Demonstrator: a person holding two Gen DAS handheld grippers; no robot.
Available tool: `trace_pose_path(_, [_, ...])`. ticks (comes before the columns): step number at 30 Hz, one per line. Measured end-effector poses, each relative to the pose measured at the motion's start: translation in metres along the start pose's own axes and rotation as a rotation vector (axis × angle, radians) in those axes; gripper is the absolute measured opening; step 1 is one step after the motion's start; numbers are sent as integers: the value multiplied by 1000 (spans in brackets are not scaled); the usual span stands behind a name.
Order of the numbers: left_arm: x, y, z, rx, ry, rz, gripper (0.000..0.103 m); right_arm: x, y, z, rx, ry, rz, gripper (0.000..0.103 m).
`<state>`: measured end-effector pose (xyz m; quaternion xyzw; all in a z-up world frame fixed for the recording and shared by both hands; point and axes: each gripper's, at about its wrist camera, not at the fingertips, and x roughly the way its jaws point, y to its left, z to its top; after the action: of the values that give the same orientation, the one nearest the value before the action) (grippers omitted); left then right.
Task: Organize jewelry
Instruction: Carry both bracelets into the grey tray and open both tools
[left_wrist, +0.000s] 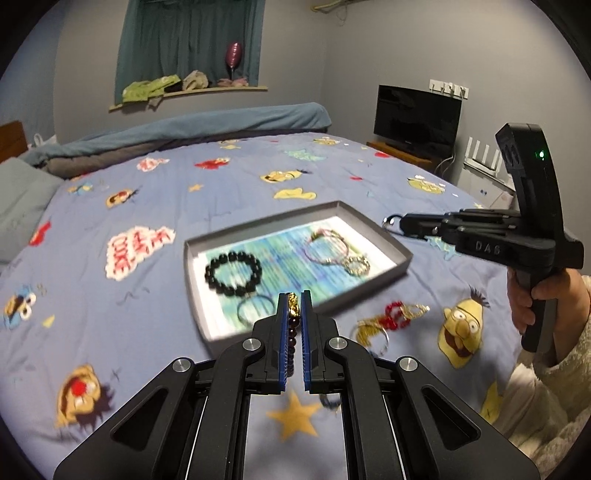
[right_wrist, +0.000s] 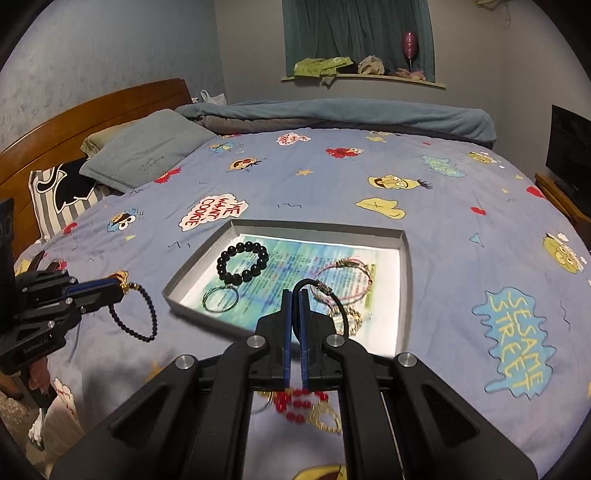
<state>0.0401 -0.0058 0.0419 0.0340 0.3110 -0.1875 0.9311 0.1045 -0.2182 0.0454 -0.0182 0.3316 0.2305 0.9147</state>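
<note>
Left gripper (left_wrist: 294, 297), lower centre: clamped on a dark beaded bracelet (right_wrist: 142, 308) by its gold charm, so the strand hangs free. Right gripper (right_wrist: 294, 293), lower centre: pinching a black cord bracelet (right_wrist: 334, 301) over the grey tray (right_wrist: 406, 280), likely bound for it. Red-and-gold pieces (left_wrist: 397, 314) lie on the bedspread (left_wrist: 221, 192), lower right.

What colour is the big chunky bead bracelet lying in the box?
Black. The bead bracelet shows best in the right wrist view.

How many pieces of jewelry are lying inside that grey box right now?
4, as far as the views show: a black bead bracelet and thin wire ring at the box's left, a pink cord bracelet and gold piece at its right. The grippers may hide more.
</note>
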Motion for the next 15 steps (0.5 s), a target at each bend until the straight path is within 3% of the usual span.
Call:
trace_pose_path(7, [42,21,41,-27,25,-14,7,40,-4,24,-32,13,4,3])
trace_pose_path(15, [108,29,82,46,54,41,7,100,-43,58,6,63,5,4])
